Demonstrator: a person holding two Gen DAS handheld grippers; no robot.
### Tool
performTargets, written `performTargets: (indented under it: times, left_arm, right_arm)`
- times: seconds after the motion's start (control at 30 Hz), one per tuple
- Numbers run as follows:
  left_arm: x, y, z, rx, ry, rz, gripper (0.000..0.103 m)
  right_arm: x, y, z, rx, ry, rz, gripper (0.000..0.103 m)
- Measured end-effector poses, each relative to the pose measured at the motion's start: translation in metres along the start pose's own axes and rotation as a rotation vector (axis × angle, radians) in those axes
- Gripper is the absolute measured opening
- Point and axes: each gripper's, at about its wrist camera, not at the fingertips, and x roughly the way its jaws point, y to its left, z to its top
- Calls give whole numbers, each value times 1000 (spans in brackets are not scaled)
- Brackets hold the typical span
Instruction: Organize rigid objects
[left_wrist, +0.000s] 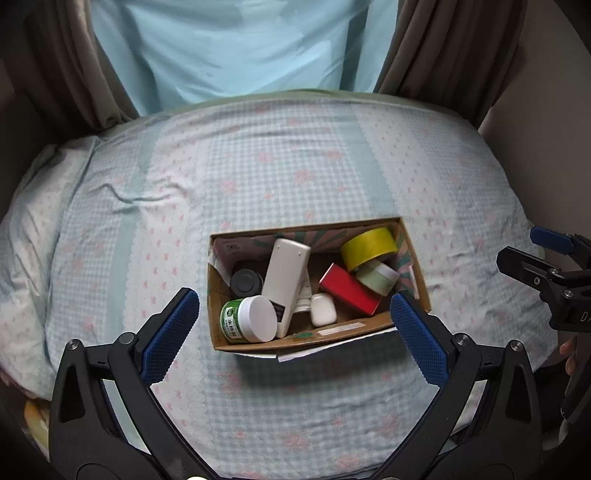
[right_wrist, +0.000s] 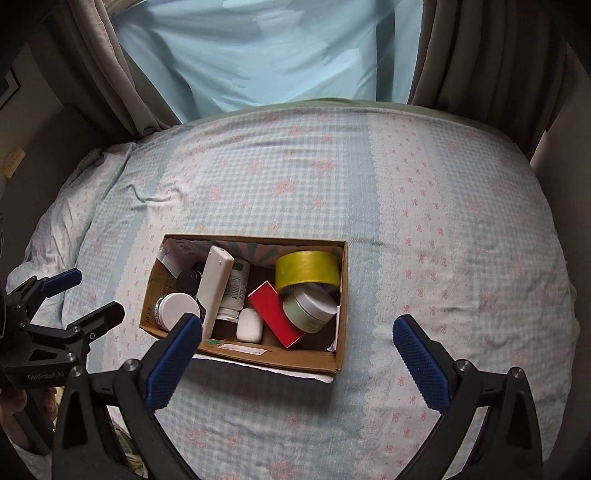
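Observation:
A cardboard box (left_wrist: 421, 291) (right_wrist: 341, 295) lies on the bed. It holds a white remote (left_wrist: 286, 280) (right_wrist: 216, 288), a yellow tape roll (left_wrist: 369, 247) (right_wrist: 308, 271), a red box (left_wrist: 349, 290) (right_wrist: 275, 314), a pale green jar (left_wrist: 378, 277) (right_wrist: 310, 304), a white earbud case (left_wrist: 322, 309) (right_wrist: 249, 325), a green-labelled jar with white lid (left_wrist: 249, 325) (right_wrist: 177, 310), a dark round lid (left_wrist: 245, 282) (right_wrist: 188, 280) and a white bottle (right_wrist: 236, 286). My left gripper (left_wrist: 295, 339) is open and empty above the box's near edge. My right gripper (right_wrist: 299, 354) is open and empty, near the box's front right.
The bed (left_wrist: 295, 166) (right_wrist: 443, 221) has a blue checked cover with pink flowers. Brown curtains (left_wrist: 74, 74) (right_wrist: 110, 74) and a pale blue sheet hang behind it. The right gripper shows at the right edge of the left wrist view (left_wrist: 532, 254); the left gripper at the left of the right wrist view (right_wrist: 88, 299).

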Motion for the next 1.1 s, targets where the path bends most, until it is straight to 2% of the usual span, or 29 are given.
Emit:
performTargets:
  times: [0.13,0.23,0.33,0.43,0.63,1.1]
  left_arm:
    - [-86,-40,25,0,-159,-2,103]
    - [-142,-74,36,28,-287,25,103]
    - [-183,-103,36,35,-372,26,103]
    - [-209,-126,27,34,-424,22,103]
    - [-227,-157,3,38,-458,3,103]
    - [-235,-166,-16,18,-463,3,103]
  right_arm:
    - [-84,-18,13,-3,-108,-53,103]
    - [-145,-35,18,5,-201,-94,103]
    - [-196,-51,17,20,-294,-131,103]
    - [-234,-64,10,36,-375,-164,103]
    - [-269,-79,-20,45,-453,-217,103]
    - [-287,-92,-47,67,-474,-229,103]
